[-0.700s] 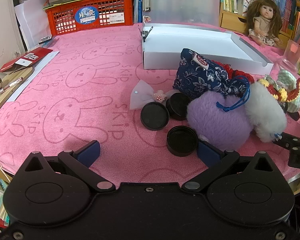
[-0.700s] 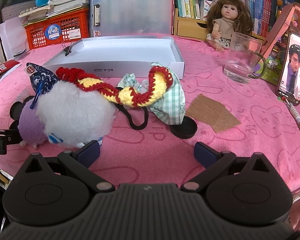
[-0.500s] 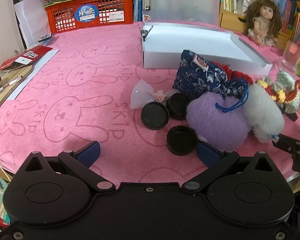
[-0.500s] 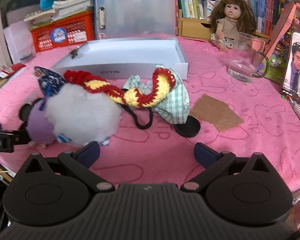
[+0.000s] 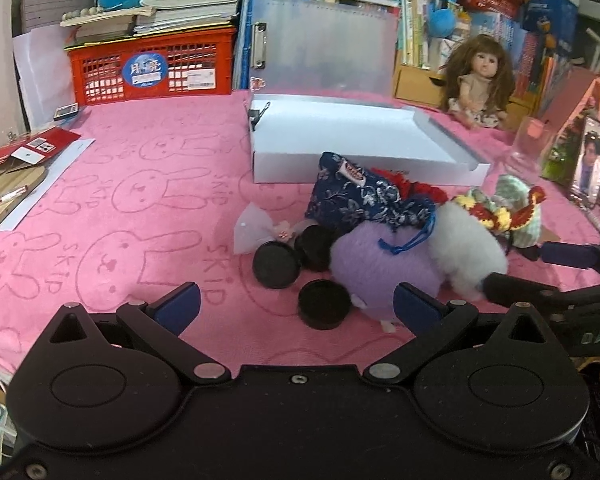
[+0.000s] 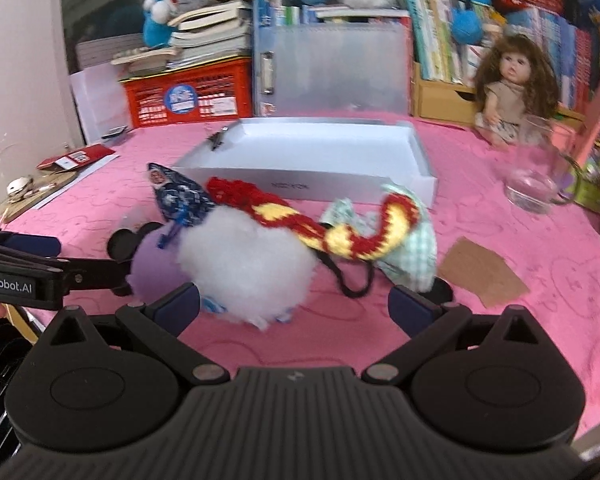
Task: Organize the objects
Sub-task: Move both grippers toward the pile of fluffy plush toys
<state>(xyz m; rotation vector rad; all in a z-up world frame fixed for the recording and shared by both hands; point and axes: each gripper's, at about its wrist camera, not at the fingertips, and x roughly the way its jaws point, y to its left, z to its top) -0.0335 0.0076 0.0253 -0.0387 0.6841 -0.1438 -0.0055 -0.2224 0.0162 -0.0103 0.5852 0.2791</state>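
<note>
Left gripper fingers apart, empty; black lid between tips. Right gripper fingers apart, empty; white pompom at 11 o'clock; white box at 12.

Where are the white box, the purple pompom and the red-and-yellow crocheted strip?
white box (image 5: 340, 140), left wrist view, bare inside floor.
purple pompom (image 5: 380, 270), left wrist view, middle of the fluff.
red-and-yellow crocheted strip (image 6: 340, 238), right wrist view, yellow band mid-length.

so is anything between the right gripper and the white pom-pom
No. The right gripper is open and the white pom-pom lies just ahead of its jaws with only bare pink cloth between. The crocheted red-and-yellow band drapes over the pom-pom's far side, not the near one.
</note>
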